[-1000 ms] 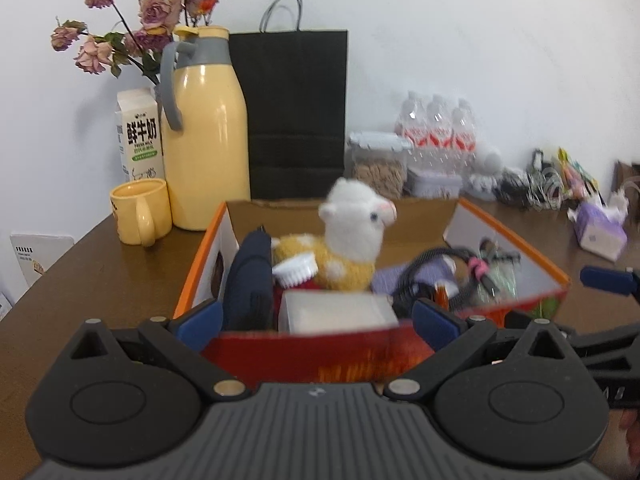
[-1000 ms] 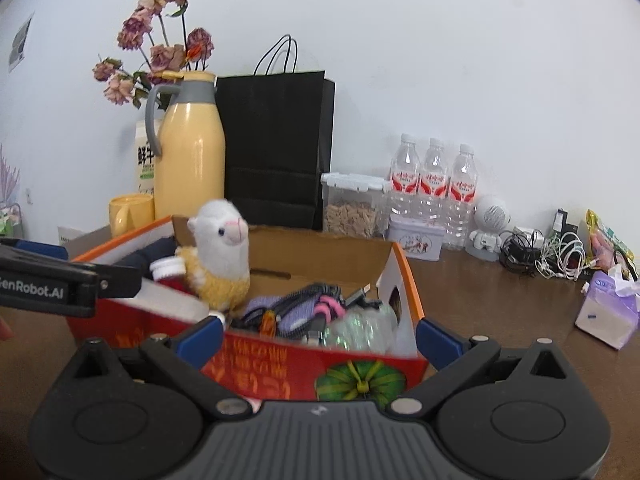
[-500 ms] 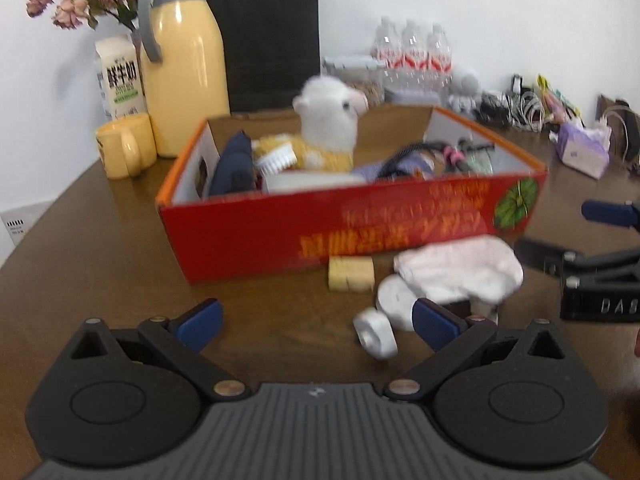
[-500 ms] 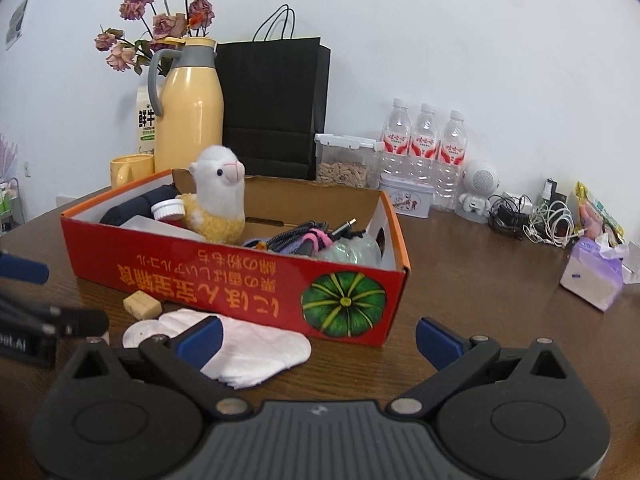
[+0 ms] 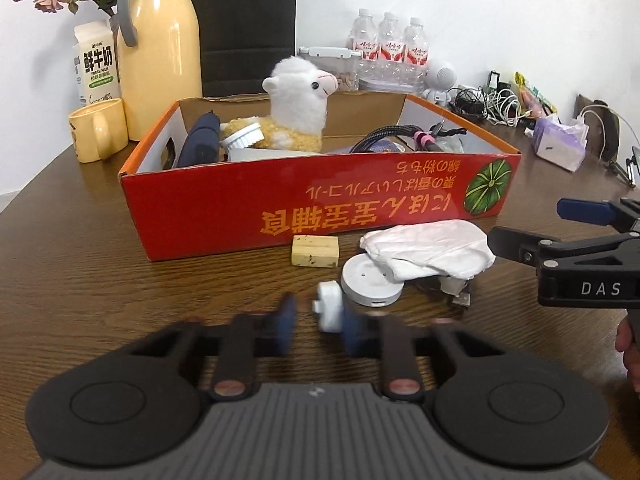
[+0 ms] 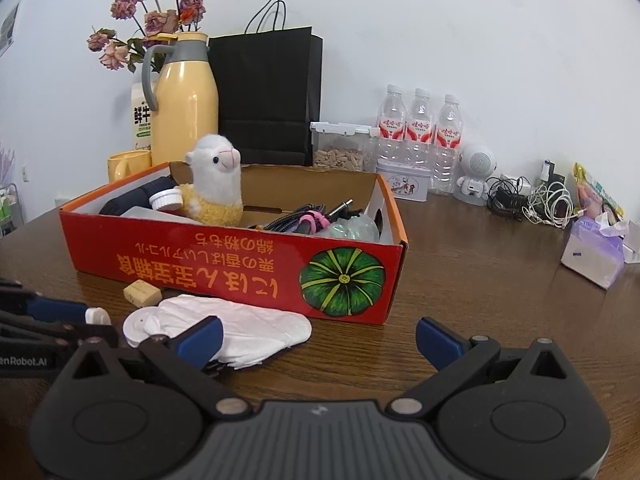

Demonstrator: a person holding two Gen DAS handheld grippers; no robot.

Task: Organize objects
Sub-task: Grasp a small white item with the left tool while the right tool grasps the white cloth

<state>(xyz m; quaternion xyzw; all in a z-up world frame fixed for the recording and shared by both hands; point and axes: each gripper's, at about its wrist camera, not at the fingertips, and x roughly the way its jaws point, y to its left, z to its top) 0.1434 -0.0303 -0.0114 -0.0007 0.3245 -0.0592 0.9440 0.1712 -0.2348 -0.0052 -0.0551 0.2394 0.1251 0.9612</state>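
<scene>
A small white round piece [image 5: 330, 311] lies on the brown table in front of the red cardboard box [image 5: 320, 208]. My left gripper [image 5: 318, 322] has it between its blurred, closing jaws; the piece rests against the right pad and a gap still shows on its left. Just behind it are a white disc [image 5: 370, 284], a crumpled white cloth [image 5: 432, 250] and a yellow block [image 5: 315, 251]. My right gripper [image 6: 318, 338] is open low over the table, its left finger over the cloth [image 6: 256, 332]. In the box sit a plush alpaca [image 6: 218, 184] and cables.
Behind the box stand a yellow jug [image 5: 160, 44], a yellow mug [image 5: 98, 128], a milk carton, a black paper bag [image 6: 266, 96], three water bottles [image 6: 420, 136] and a snack jar. A purple tissue pack [image 6: 592, 256] and tangled chargers lie at the right.
Both grippers came down from over the box to the table in front of it. The left jaws went from wide open to nearly closed around the small white piece.
</scene>
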